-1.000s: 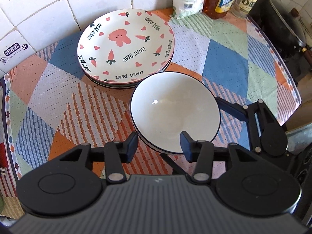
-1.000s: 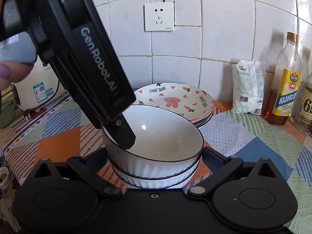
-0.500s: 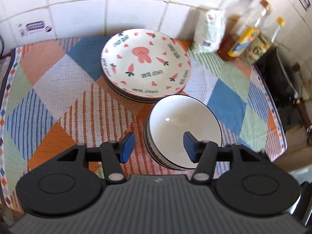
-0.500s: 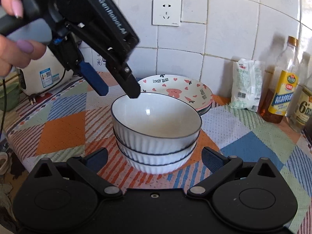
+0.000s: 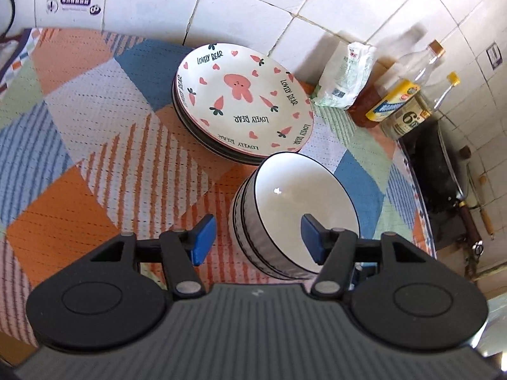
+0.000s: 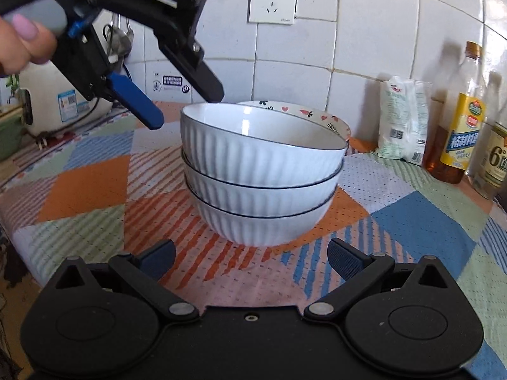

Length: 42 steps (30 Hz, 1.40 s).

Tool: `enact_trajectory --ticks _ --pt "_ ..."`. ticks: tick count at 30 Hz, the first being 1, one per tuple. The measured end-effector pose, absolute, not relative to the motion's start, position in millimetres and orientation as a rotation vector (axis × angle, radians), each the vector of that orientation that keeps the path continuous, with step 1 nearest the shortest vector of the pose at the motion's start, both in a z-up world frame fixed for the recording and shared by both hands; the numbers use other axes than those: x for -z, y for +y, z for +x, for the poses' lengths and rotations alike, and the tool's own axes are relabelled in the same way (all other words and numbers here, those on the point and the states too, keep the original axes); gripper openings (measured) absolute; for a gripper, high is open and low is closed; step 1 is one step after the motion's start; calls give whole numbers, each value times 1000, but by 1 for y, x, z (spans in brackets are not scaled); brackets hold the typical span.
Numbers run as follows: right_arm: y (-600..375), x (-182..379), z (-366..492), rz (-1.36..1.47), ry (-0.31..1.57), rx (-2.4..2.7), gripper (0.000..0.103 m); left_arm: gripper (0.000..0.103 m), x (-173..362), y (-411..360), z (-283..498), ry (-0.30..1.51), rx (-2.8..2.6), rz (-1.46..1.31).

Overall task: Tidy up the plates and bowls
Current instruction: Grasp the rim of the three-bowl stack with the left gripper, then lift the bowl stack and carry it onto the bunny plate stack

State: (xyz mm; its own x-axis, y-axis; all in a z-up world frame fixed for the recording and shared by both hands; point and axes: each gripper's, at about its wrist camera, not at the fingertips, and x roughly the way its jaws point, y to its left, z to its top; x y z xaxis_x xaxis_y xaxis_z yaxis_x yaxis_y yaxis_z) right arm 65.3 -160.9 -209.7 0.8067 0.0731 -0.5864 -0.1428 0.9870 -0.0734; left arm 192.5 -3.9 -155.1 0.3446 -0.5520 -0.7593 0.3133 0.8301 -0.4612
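Three white ribbed bowls with dark rims are stacked on the patchwork cloth, the top one sitting tilted. Behind them lies a stack of "Lovely Bear" plates, whose rim peeks over the bowls. My left gripper hovers above and left of the top bowl's rim, its jaws opening, and nothing is between them. From its own camera, the left gripper looks down on the bowls. My right gripper stands open, low over the cloth just in front of the bowl stack, and touches nothing.
A white bag, an oil bottle and a second bottle stand against the tiled wall at the right. At the left are a rice cooker and a hand holding the left gripper. A dark pan sits beyond the cloth's right edge.
My left gripper has come off the top bowl's rim, drawn back up and to the left, rolled, and spread its jaws wider. The right gripper has sunk a little. The bowls stay stacked.
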Motion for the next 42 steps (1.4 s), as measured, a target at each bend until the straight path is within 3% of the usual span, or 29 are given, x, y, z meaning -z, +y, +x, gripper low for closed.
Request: enact_trajectory --ticks 17,21,25,42 --pt "-170 222 113 56 654 -124 103 59 212 -21 215 1203 621 -365" --pt "-172 223 119 78 668 -147 103 55 214 -26 215 1184 633 -326" --pt "-172 223 122 85 677 -152 103 43 215 -28 215 1165 622 -272" --pt "-173 224 117 107 670 -166 102 43 199 -26 193 1126 618 -190"
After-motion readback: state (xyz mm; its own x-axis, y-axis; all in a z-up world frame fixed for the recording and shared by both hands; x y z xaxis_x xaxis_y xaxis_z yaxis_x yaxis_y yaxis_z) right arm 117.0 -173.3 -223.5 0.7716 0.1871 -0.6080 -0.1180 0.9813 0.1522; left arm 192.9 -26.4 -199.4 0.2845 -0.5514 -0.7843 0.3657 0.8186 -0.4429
